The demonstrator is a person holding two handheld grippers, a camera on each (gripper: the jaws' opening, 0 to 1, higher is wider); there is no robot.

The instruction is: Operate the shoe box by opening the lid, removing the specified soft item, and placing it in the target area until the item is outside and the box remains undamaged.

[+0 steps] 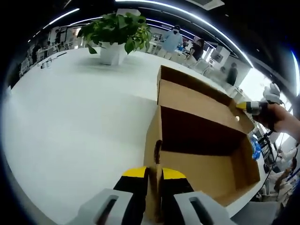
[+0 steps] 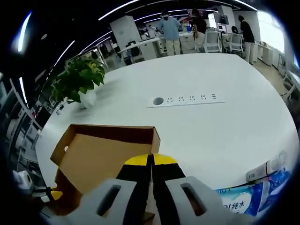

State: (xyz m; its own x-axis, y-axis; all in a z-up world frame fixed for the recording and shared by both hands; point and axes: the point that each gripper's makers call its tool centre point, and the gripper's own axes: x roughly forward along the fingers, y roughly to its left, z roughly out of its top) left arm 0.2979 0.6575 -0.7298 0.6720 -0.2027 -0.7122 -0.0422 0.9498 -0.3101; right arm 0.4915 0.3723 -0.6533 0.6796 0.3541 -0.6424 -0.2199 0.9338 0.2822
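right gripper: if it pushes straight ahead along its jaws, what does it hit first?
Likely the raised cardboard lid of the shoe box; the right gripper already sits at its edge. Beyond that, bare white table.

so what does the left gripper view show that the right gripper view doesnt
Left gripper view alone: the dark inside of the open shoe box, and the left hand-held gripper shut on the box's near wall. I cannot make out an item inside.

Right gripper view alone: a strip of sockets set in the table, blue and white packets at its edge, and the right hand-held gripper with jaws closed over the raised lid.

Both: the cardboard box, the white table, the potted plant and people standing in the background.
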